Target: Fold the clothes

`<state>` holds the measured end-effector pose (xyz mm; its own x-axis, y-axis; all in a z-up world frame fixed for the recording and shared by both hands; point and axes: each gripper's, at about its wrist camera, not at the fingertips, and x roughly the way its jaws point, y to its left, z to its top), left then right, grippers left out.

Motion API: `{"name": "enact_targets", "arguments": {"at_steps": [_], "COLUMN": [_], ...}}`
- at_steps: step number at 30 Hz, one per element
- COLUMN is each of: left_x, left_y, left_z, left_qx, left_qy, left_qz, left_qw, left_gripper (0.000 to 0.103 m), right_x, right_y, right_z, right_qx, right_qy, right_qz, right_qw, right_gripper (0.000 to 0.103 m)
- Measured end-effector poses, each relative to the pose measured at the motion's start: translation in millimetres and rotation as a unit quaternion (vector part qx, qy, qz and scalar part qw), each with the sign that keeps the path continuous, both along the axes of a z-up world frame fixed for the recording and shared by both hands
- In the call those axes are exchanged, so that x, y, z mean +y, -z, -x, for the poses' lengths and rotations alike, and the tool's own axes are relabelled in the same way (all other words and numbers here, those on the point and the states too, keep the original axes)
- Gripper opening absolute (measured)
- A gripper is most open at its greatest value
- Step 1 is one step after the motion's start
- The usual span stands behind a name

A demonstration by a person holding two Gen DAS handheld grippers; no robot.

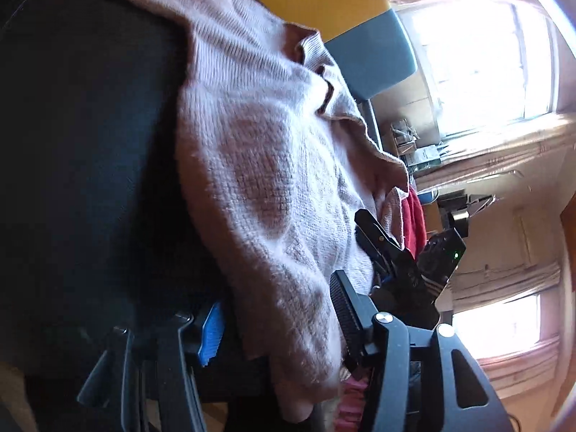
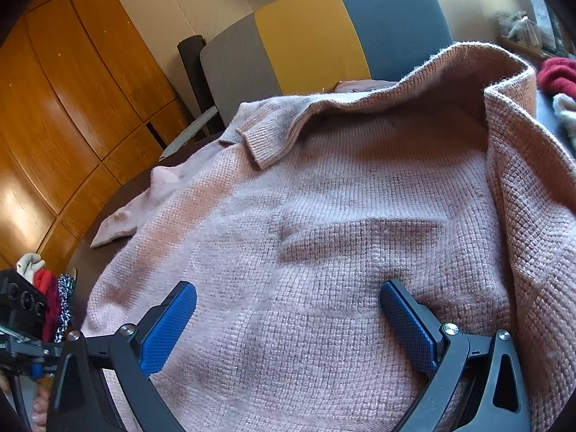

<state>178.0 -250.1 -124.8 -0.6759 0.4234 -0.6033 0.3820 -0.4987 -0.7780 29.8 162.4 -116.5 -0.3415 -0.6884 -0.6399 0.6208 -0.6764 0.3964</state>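
Right wrist view: your pink sweater [image 2: 324, 252] has 1 side flap folded over. Both tongs, right gripper [image 2: 288, 327] and left gripper [image 1: 277, 320], stand apart. More folds remain.

Your dark bench [image 2: 118, 194] carries the pink sweater [image 2: 324, 252], spread nearly flat, its right edge folded up, with red cloth [image 2: 556, 75] beside it.

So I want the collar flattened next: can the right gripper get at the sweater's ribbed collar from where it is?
Probably yes. The right gripper stands open over the pink sweater, and only flat knit lies between it and the collar. Nothing blocks the way.
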Motion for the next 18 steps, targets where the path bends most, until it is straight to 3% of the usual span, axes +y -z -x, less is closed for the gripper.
{"name": "enact_targets", "arguments": {"at_steps": [2,3,6,12,13,18], "left_x": [-1.4,-3.4,-19.6,-64.8,-70.4,-98.6], "left_y": [1.3,1.1,-6.1,-36.0,-41.5,-48.0], "left_z": [-3.4,-6.9,-32.0,-98.5,-107.2,-144.5], "left_qx": [-0.005,-0.007,0.011,0.037,0.033,-0.026], "left_qy": [0.007,0.009,0.002,-0.046,-0.054,-0.098], "left_qz": [-0.002,-0.003,-0.014,0.017,0.033,0.098], "left_qw": [1.0,0.9999,0.9998,0.9981,0.9974,0.99], "left_gripper": [0.037,0.011,0.008,0.005,0.0,0.001], "right_x": [0.8,0.9,1.3,-4.9,-6.5,-23.0], "right_y": [0.2,0.2,0.3,-0.5,-0.9,-3.3], "right_z": [1.1,1.7,3.4,2.6,1.0,-26.6], "right_qx": [-0.002,-0.003,-0.006,0.0,0.003,0.026], "right_qy": [0.0,0.0,-0.001,-0.001,0.001,0.005], "right_qz": [0.005,0.007,0.012,-0.009,-0.017,-0.077], "right_qw": [1.0,1.0,1.0,1.0,1.0,0.997], "right_gripper": [0.103,0.103,0.103,0.103,0.103,0.103]}}
